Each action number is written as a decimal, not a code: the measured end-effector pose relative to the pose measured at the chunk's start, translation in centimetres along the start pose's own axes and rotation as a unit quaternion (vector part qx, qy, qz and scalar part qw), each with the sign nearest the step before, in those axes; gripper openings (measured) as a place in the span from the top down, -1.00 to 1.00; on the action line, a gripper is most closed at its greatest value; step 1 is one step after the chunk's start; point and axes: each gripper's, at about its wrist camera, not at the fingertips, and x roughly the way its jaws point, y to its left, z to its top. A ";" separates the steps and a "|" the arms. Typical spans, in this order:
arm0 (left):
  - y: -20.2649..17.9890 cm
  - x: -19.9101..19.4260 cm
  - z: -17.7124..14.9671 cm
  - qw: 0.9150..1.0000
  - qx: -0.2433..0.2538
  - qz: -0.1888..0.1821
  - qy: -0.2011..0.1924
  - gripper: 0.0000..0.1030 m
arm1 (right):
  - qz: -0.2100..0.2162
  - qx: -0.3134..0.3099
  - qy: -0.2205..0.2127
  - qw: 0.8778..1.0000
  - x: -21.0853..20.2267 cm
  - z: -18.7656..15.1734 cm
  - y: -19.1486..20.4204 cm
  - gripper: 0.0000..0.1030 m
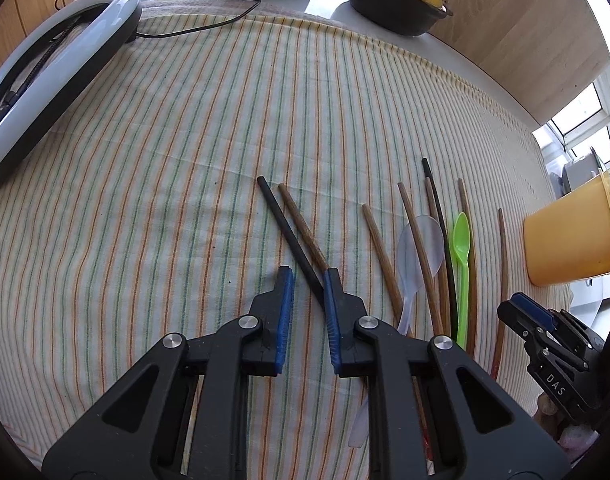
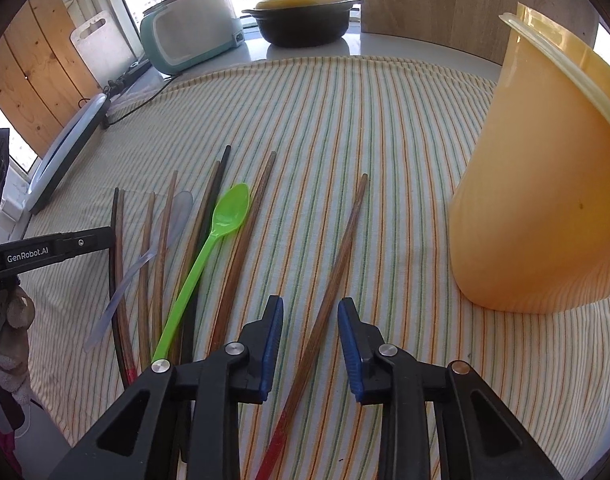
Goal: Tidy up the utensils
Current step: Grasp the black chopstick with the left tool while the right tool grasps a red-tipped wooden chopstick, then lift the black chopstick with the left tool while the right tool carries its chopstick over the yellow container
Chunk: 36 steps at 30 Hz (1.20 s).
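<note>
A striped cloth (image 1: pixel 225 128) covers the table, with a pot (image 2: pixel 305 20) and a cooker (image 2: pixel 189 28) at the far edge by the window.

My left tongs (image 1: pixel 308 276) are narrow but not clamped: the pads show a gap, and a black chopstick (image 1: pixel 285 232) and a brown one (image 1: pixel 303 226) run under the right-hand pad, not between the pads as far as I can tell. I judge I am lining up to pinch that crossed pair.

My right tongs (image 2: pixel 311 304) stand a little wider, straddling a lone chopstick (image 2: pixel 337 264) that lies flat between the pads, untouched, its red end toward me. It sits apart from the rest, so it is the easy pick.

The other chopsticks, a green spoon (image 2: pixel 221 224) and a clear spoon (image 1: pixel 419 248) lie loosely side by side between the two tongs. The orange cup (image 2: pixel 545 184) stands just right, presumably where everything goes.
</note>
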 end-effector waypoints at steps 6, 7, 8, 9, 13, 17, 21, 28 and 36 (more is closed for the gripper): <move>-1.1 0.4 0.6 0.999 0.031 0.027 -0.001 0.74 | -0.007 0.002 0.007 1.000 0.3 0.5 -0.4 0.51; -1.4 0.6 0.7 0.999 0.038 0.035 -0.002 0.74 | -0.009 0.001 0.009 1.000 0.4 0.7 -0.4 0.52; -1.7 0.7 0.9 0.998 0.043 0.038 -0.003 0.74 | -0.011 0.000 0.010 1.000 0.5 0.9 -0.3 0.52; -1.9 0.9 1.1 0.998 0.045 0.039 -0.002 0.75 | -0.012 0.000 0.012 1.000 0.6 1.1 -0.3 0.53; -2.1 1.4 1.7 0.998 0.052 0.034 -0.003 0.79 | -0.016 0.004 0.021 1.000 1.3 1.8 -0.3 0.57; -1.8 1.4 1.7 0.998 0.061 0.022 0.000 0.81 | -0.028 0.004 0.027 0.999 2.0 2.7 -0.4 0.76; -1.5 1.2 1.8 0.998 0.064 0.018 0.005 0.84 | -0.011 -0.007 0.037 0.999 2.1 3.1 0.1 0.88; -2.0 1.5 2.3 0.997 0.064 0.033 0.017 0.85 | -0.032 -0.023 0.054 0.998 3.0 4.5 0.4 0.69; -0.4 1.0 2.4 0.999 0.034 -0.018 0.011 0.88 | -0.011 -0.022 0.057 0.998 3.2 5.6 0.2 0.90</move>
